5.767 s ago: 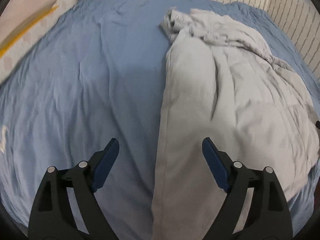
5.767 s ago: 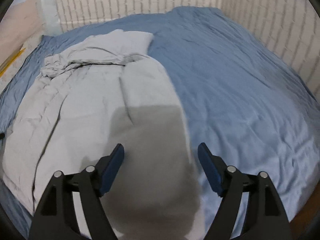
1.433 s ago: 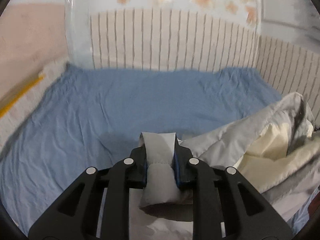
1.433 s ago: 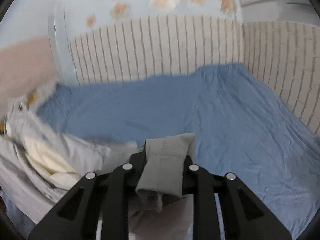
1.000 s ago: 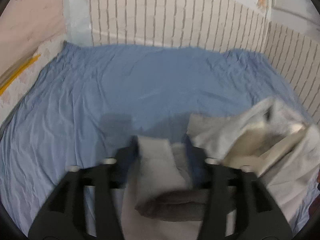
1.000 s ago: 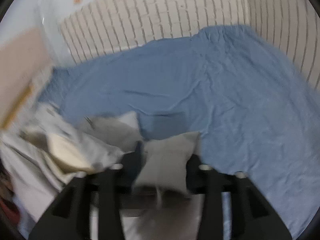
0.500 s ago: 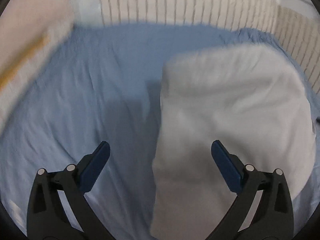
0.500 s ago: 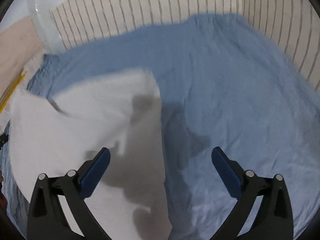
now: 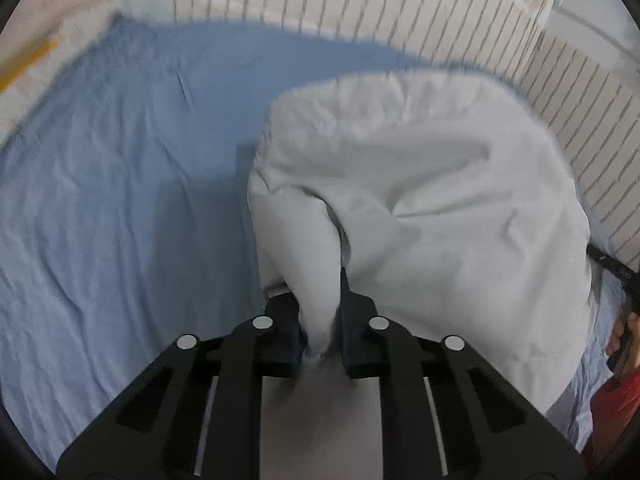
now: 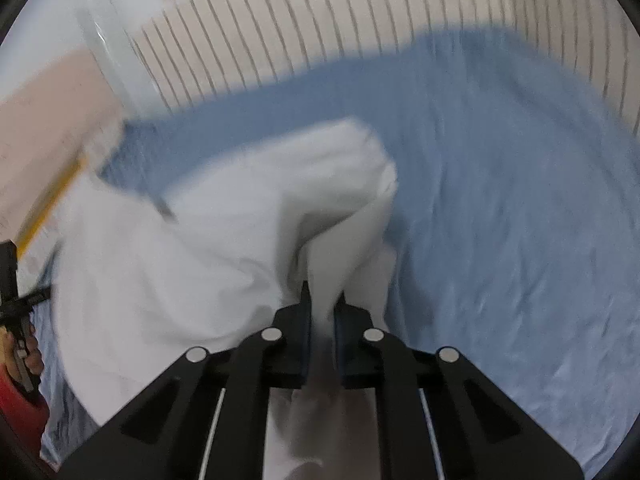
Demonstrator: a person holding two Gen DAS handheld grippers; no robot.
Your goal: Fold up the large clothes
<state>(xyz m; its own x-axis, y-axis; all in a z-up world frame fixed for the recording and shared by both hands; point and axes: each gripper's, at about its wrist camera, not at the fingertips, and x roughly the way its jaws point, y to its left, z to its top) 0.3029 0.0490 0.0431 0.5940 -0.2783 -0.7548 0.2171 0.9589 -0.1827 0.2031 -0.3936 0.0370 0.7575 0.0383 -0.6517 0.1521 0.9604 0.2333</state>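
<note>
A large pale grey quilted cover (image 9: pixel 420 200) lies in a puffed, folded heap on the blue bed sheet (image 9: pixel 100 200). My left gripper (image 9: pixel 320 332) is closing, its blue pads pressed on a pinched fold at the cover's near left edge. In the right wrist view the same cover (image 10: pixel 192 248) fills the left half. There my right gripper (image 10: pixel 322 336) is shut tight on a narrow ridge of the cover's near right edge. The fabric rises from both grips toward the heap.
A cream padded wall with dark stripes (image 9: pixel 360 8) rings the far and right sides of the bed. A pale bolster with a yellow stripe (image 9: pixel 28 60) lines the left side. A person's hand and a red sleeve (image 9: pixel 624 360) show at the right edge. Bare blue sheet (image 10: pixel 520 220) stretches right of the cover.
Half a second ago both grippers stood wide open above the dropped cover. Now each has closed on a fold at the cover's near edge, and both have sunk a little toward it.
</note>
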